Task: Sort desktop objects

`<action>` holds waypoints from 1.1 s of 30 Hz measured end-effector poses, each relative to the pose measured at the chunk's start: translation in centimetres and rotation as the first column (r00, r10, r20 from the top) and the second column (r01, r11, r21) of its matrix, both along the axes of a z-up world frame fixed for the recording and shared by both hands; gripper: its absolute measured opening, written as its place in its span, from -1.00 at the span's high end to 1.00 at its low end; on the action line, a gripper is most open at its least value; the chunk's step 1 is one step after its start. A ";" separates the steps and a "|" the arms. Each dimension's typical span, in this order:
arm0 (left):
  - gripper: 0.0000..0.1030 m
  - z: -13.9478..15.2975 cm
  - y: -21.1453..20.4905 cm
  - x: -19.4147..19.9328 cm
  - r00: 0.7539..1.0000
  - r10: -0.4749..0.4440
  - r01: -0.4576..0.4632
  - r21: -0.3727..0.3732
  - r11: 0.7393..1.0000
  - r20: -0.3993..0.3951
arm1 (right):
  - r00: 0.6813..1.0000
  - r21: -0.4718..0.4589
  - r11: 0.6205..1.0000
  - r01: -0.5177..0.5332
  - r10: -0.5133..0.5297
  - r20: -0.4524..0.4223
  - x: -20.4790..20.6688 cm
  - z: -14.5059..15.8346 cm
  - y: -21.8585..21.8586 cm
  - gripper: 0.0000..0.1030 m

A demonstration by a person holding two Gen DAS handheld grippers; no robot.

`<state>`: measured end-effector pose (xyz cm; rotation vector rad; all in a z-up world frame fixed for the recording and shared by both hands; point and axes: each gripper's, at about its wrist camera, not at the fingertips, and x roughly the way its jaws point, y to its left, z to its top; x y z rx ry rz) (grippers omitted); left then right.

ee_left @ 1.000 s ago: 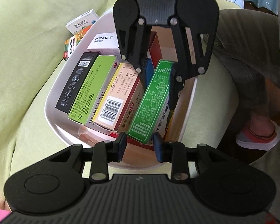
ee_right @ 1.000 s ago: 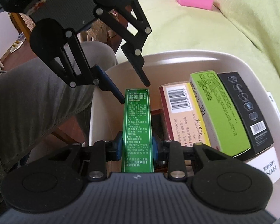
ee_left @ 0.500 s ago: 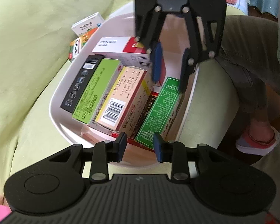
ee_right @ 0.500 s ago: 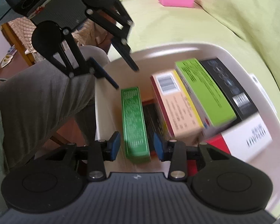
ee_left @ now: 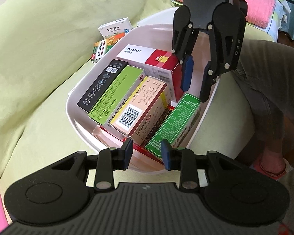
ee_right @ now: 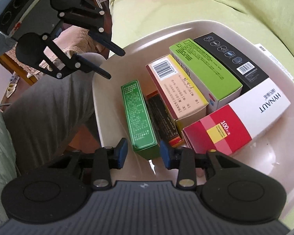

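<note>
Green sofa: white bin (ee_left: 76, 121). Both grippers, left (ee_left: 146, 153) and right (ee_right: 143, 154), parted, empty; on-edge dark green box (ee_right: 139, 115) may topple if nudged.

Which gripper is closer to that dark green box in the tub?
Right. The right gripper hangs open at one end of the dark green box; the left gripper sits just beyond the other end.

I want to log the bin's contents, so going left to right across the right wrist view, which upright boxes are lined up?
Dark green box → beige barcode box → lime green box → black box.
</note>
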<state>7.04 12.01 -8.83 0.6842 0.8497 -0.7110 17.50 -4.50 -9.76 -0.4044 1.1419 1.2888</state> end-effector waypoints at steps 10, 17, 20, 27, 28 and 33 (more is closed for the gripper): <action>0.26 0.3 -0.2 0.4 1.000 0.008 -0.008 -0.026 1.000 0.000 | 0.994 -0.014 0.994 0.111 -0.111 -0.017 -0.7 0.9 -2.2 0.37; 0.26 -0.5 -1.1 1.9 0.993 -0.041 0.049 0.071 0.996 -0.111 | 0.973 -0.032 0.979 0.203 -0.205 -0.106 0.1 -0.7 -2.0 0.37; 0.21 -1.2 -1.5 2.8 0.985 -0.061 0.082 0.125 0.989 -0.161 | 0.962 -0.029 0.974 0.224 -0.226 -0.154 0.5 -1.5 -1.8 0.36; 0.21 -1.4 -1.9 3.6 0.982 -0.077 0.097 0.114 0.989 -0.173 | 0.948 -0.026 0.970 0.241 -0.241 -0.209 1.3 -3.1 -1.5 0.31; 0.21 -1.3 -1.9 3.7 0.981 -0.078 0.098 0.108 0.989 -0.176 | 0.949 -0.023 0.971 0.239 -0.239 -0.204 1.3 -3.2 -1.4 0.31; 0.21 -1.2 -1.8 4.0 0.979 -0.070 0.092 0.105 0.990 -0.190 | 0.961 0.007 0.973 0.232 -0.228 -0.159 0.8 -3.2 -0.7 0.30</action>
